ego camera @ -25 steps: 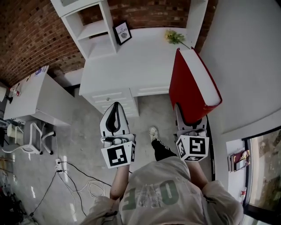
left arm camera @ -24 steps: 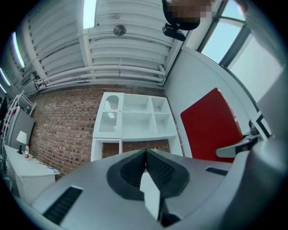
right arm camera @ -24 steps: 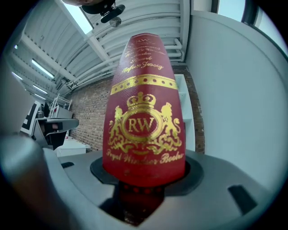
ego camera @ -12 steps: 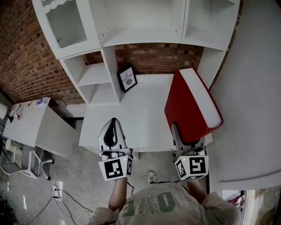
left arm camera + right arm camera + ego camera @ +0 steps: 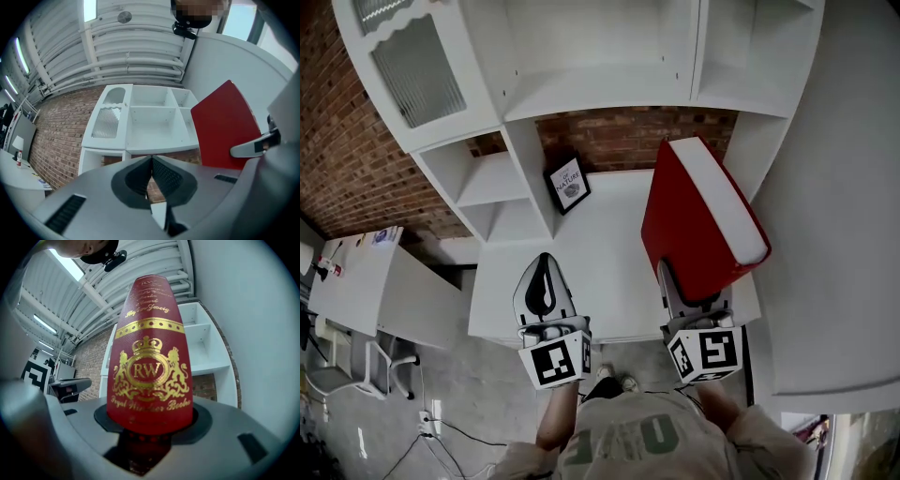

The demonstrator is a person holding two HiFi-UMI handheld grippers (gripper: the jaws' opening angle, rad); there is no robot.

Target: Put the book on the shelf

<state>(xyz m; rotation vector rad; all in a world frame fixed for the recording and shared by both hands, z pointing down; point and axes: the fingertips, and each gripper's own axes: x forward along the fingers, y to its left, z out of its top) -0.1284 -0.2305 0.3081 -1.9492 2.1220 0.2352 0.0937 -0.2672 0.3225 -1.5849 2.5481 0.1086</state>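
I am clamping the right gripper on the lower end of the thick red hardback book with the gold crest. Its jaws are standing wide around the book's thickness, and the crested face is turned toward that gripper's camera. From the head view, the book is rising tilted out of the right gripper, in the air over the white desk top and touching nothing else. The left gripper is empty with its jaws pressed together, and it is hovering over the desk's front edge, beside the right one. Ahead, the white open-fronted shelf unit is facing me. A small black-framed picture is leaning below it. I judge I am mid-carry, approaching the shelf. Next I should be raising the book to an open compartment, squaring it with the opening and easing it in before letting go.
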